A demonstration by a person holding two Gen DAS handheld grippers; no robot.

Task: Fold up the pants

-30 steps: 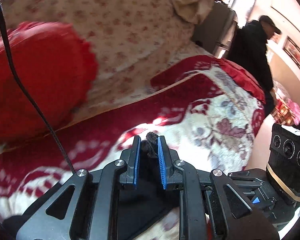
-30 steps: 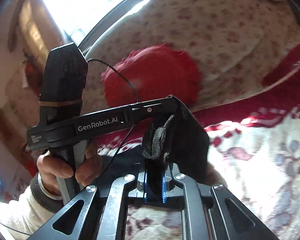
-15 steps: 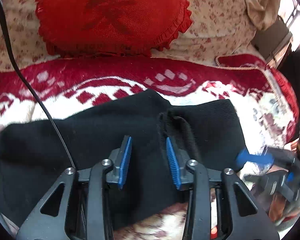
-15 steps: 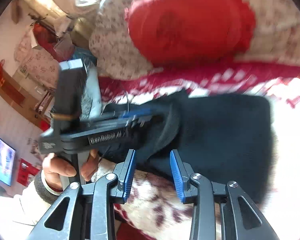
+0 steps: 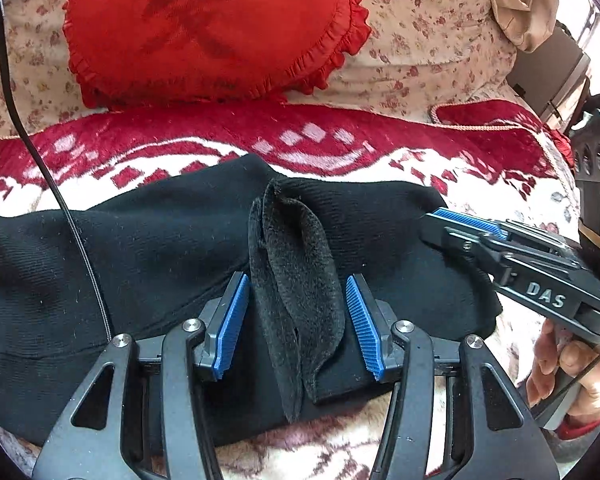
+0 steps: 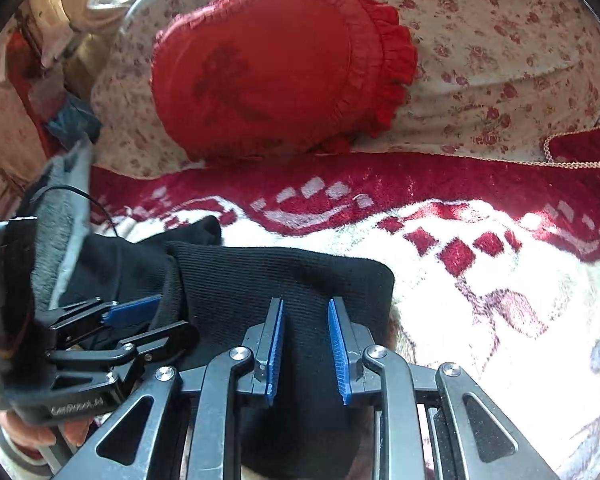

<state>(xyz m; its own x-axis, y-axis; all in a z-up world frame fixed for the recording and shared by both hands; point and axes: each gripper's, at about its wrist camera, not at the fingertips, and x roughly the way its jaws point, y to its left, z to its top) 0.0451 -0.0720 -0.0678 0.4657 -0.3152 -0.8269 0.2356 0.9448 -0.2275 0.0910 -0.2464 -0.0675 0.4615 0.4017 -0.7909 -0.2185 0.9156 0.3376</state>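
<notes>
The black pants (image 5: 140,260) lie folded on a red-and-white blanket (image 5: 320,152). A fuzzy flap of their lining (image 5: 300,240) stands up between the pads of my left gripper (image 5: 296,278). Its jaws are opening and do not press on the flap. In the right wrist view my right gripper (image 6: 306,302) hovers over the right end of the pants (image 6: 280,272). Its jaws are closing, with black cloth in the gap and the pads still apart. The right gripper (image 5: 460,220) shows at the right of the left wrist view, and the left gripper (image 6: 140,312) at the left of the right wrist view.
A round red frilled cushion (image 5: 212,28) leans on the floral sofa back (image 5: 420,40) behind the blanket (image 6: 480,240). A thin black cable (image 5: 72,216) crosses the pants on the left. A person's hand (image 5: 560,364) holds the right gripper's handle.
Both grippers have let go of the bunched black cloth and come down. The pants now lie flat on the blanket. The left jaws widened; the right jaws opened, then narrowed.
</notes>
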